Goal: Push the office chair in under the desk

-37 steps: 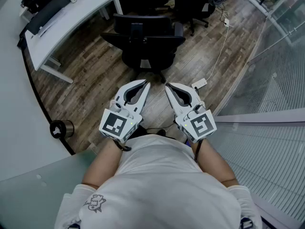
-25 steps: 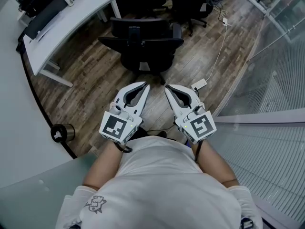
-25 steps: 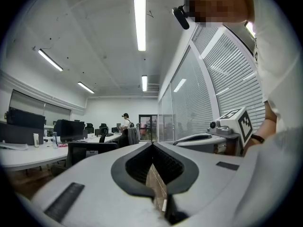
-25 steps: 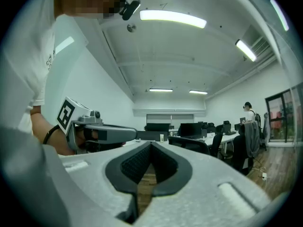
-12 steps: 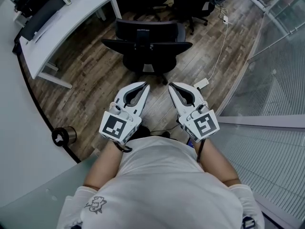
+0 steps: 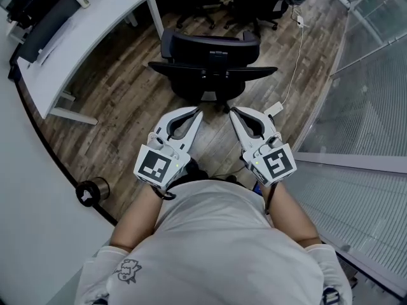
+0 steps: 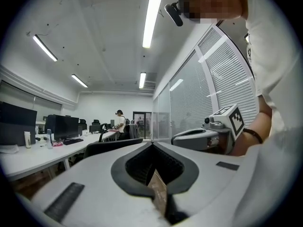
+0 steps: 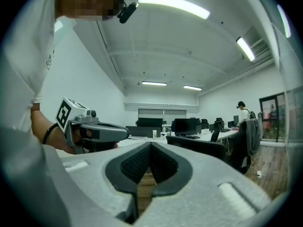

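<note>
A black office chair stands on the wood floor, its backrest toward me, apart from the long white desk at the upper left. My left gripper and right gripper hover side by side just short of the backrest, both shut and empty, touching nothing. In the left gripper view the chair's back shows just past the shut jaw tips, and the right gripper is alongside. In the right gripper view the chair's back sits beyond the jaws, with the left gripper beside.
More black chairs stand under the desks at the top. A white power strip with its cable lies on the floor at right, by a glass partition. A small round bin sits at lower left. A person stands far off.
The chair has shifted right and slightly lower in the head view, the desk drifting left, as my view moved. Both grippers stay shut and keep their places in front of my body.
</note>
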